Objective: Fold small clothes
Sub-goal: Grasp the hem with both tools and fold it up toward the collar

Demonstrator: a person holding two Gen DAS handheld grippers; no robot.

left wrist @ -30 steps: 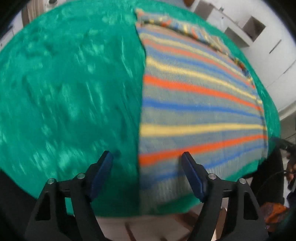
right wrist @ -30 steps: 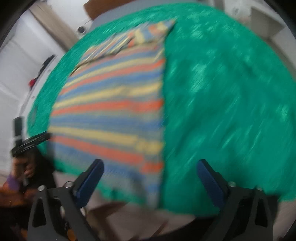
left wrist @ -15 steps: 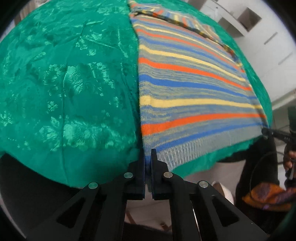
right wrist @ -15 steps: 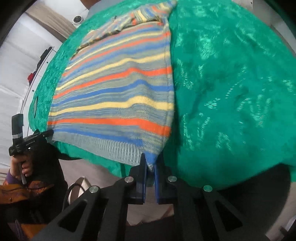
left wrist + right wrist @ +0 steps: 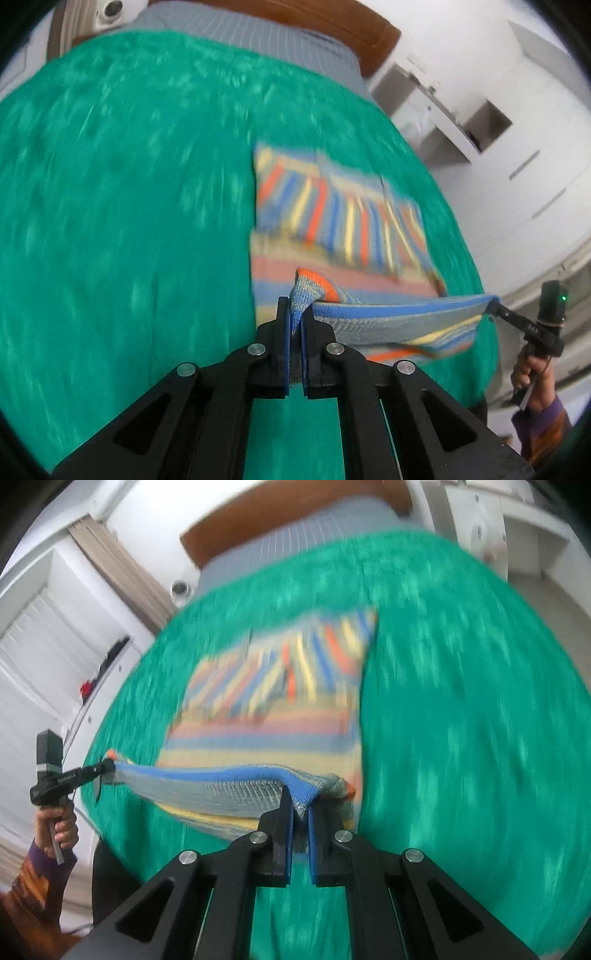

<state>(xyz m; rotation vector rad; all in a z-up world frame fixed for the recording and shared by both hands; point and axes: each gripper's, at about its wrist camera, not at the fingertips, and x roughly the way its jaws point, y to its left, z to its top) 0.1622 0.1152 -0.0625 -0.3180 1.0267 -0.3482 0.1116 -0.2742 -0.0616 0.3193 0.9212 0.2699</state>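
A striped knit garment point(image 5: 332, 221) in orange, blue, yellow and grey lies on a green bedspread point(image 5: 129, 221). My left gripper point(image 5: 294, 317) is shut on the hem's left corner and holds it raised above the bed. My right gripper point(image 5: 301, 805) is shut on the hem's right corner, also raised. The hem point(image 5: 207, 779) stretches taut between the two, above the rest of the garment point(image 5: 277, 686). The right gripper also shows in the left wrist view point(image 5: 495, 306), and the left gripper in the right wrist view point(image 5: 107, 766). Both views are motion-blurred.
The green bedspread point(image 5: 461, 720) covers a bed with a grey striped sheet point(image 5: 258, 33) and a brown headboard point(image 5: 332, 22) at the far end. White cabinets point(image 5: 498, 129) stand to the right, white shutters and a beige curtain point(image 5: 122, 576) to the left.
Both grippers shut on the hem's corners, then lifted them and carried the hem up and forward over the garment toward its far end.
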